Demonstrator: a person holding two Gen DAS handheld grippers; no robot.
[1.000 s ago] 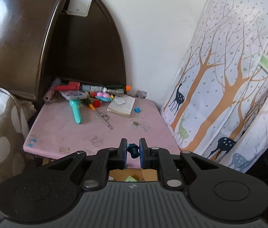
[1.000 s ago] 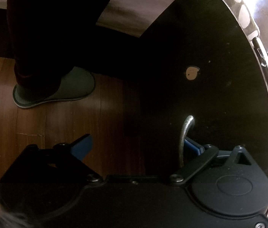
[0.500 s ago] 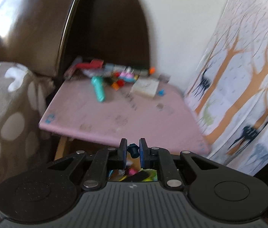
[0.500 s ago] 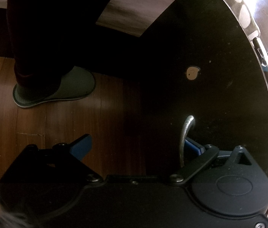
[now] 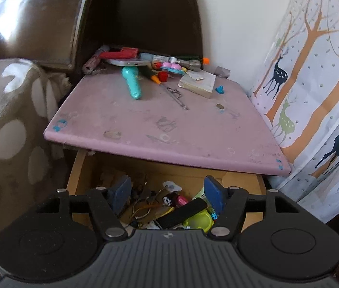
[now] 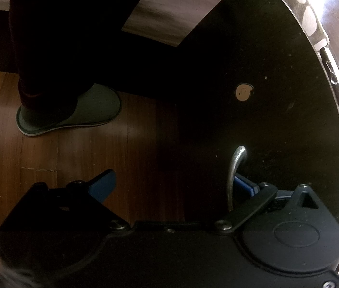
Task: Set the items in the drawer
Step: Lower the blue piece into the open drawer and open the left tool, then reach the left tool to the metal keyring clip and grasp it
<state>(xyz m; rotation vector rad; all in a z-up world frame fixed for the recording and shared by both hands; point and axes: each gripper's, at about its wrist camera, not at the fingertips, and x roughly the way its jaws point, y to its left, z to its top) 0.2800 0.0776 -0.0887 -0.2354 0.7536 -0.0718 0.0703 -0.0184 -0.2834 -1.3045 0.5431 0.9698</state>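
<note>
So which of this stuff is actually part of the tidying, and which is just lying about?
Part of the job:
- open drawer
- teal toy, screwdriver and small blue piece on the pink tabletop
- left tool, open
- drawer handle

Just lying about:
- deer curtain
- spotted blanket
- slipper

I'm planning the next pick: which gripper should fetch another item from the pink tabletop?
Left. The left gripper is open and empty over the drawer, facing the tabletop; the right gripper straddles the drawer handle.

Left gripper point(image 5: 168, 193): black ribbed housing, blue pads, silver screws. Right gripper point(image 6: 172, 182): black, blue pads. Dark trouser leg point(image 6: 49, 48), grey-green slipper point(image 6: 73, 111).
</note>
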